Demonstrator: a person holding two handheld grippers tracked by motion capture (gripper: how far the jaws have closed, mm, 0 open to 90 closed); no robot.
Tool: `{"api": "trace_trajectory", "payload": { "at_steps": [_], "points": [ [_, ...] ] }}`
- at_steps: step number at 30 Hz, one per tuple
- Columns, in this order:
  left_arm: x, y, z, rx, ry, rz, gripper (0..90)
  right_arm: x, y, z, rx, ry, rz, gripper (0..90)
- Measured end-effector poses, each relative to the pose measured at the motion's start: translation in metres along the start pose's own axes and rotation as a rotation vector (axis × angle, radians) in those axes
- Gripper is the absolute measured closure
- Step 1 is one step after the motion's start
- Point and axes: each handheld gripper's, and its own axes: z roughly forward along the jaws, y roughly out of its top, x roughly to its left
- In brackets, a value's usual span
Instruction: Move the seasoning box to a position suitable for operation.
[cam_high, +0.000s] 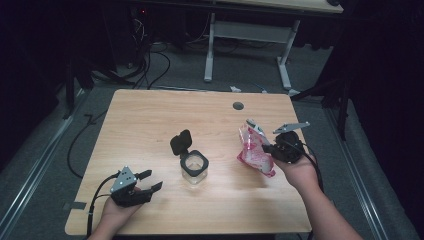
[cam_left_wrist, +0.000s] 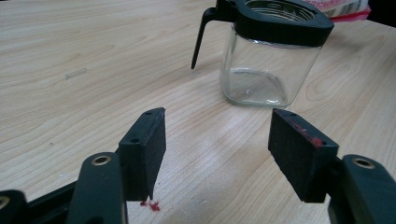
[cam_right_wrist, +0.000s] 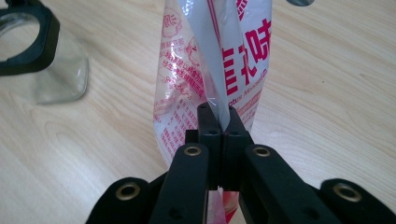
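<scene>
A clear glass jar (cam_high: 194, 168) with a black rim and its flip lid (cam_high: 180, 141) open stands mid-table; in the left gripper view the jar (cam_left_wrist: 264, 70) sits just beyond the jaws. My left gripper (cam_high: 150, 181) rests near the front left edge, open, nothing between its pads (cam_left_wrist: 144, 149). A red-and-white printed plastic bag (cam_high: 254, 150) hangs tilted to the right of the jar. My right gripper (cam_high: 268, 148) is shut on the bag (cam_right_wrist: 219, 60), pinching the film between its jaws.
The wooden table (cam_high: 150, 115) has a round cable hole (cam_high: 238, 105) near its far edge. A small red scrap (cam_left_wrist: 150, 204) lies under the left jaw. Behind the table stand a white desk frame (cam_high: 250, 45) and floor cables (cam_high: 150, 65).
</scene>
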Motion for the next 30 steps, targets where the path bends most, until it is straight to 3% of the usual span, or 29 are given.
{"api": "trace_trajectory", "payload": {
  "at_steps": [17, 30],
  "points": [
    [-0.002, 0.000, 0.001, 0.001, -0.006, 0.010, 37.2, 0.022, 0.020, -0.016, 0.196, 0.006, -0.142, 90.0],
    [-0.008, 0.000, 0.004, 0.009, -0.028, 0.024, 37.2, 0.035, 0.028, -0.025, 0.279, 0.023, -0.194, 90.0]
  ]
}}
